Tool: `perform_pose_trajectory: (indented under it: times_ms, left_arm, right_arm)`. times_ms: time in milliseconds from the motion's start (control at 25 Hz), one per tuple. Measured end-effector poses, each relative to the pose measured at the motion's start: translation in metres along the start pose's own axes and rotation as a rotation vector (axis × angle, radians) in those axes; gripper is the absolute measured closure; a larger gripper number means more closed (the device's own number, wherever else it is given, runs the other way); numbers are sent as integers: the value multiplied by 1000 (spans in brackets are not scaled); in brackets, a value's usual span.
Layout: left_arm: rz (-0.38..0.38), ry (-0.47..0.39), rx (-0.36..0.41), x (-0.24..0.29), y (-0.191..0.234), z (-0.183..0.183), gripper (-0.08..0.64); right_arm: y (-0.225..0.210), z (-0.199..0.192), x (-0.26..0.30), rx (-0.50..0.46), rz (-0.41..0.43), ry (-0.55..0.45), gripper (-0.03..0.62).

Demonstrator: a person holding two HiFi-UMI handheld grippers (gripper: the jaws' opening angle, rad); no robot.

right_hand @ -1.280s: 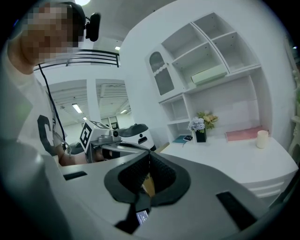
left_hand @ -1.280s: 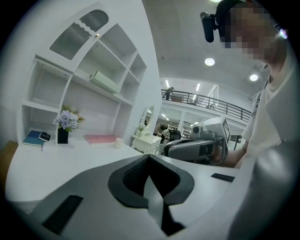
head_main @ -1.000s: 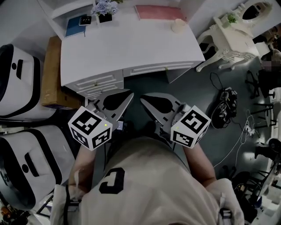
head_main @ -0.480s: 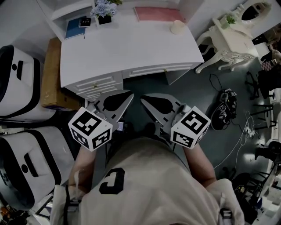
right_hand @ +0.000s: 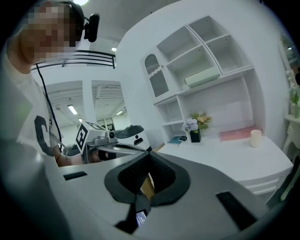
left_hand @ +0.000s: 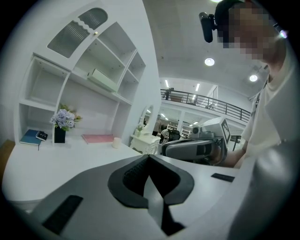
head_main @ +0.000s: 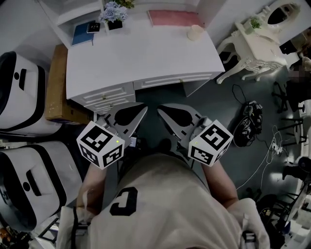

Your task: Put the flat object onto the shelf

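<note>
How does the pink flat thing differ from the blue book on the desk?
The pink flat thing lies right of the flower vase, beside the candle; the blue book lies left of it. The book carries a small dark object; the pink thing is bare. The pink thing looks the larger. Both lie flat at the back of the desk.
</note>
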State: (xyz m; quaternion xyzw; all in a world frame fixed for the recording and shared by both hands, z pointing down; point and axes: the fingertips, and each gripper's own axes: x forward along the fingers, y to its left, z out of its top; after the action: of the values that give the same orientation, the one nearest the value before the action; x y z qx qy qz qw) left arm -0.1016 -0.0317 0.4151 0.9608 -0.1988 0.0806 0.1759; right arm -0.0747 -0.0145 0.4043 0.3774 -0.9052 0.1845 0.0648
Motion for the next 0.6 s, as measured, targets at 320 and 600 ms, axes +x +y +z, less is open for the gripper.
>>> perform_pose_trajectory:
  times_ms: [320,600]
  left_arm:
    - [-36,0,1,17,-7,-2,547]
    - [-46,28,-26,22,-14,-11,546]
  right_arm:
    - [-16,0,-8,32,-42,-21,569]
    - [-22,-6,-16,86,-61,-14,569]
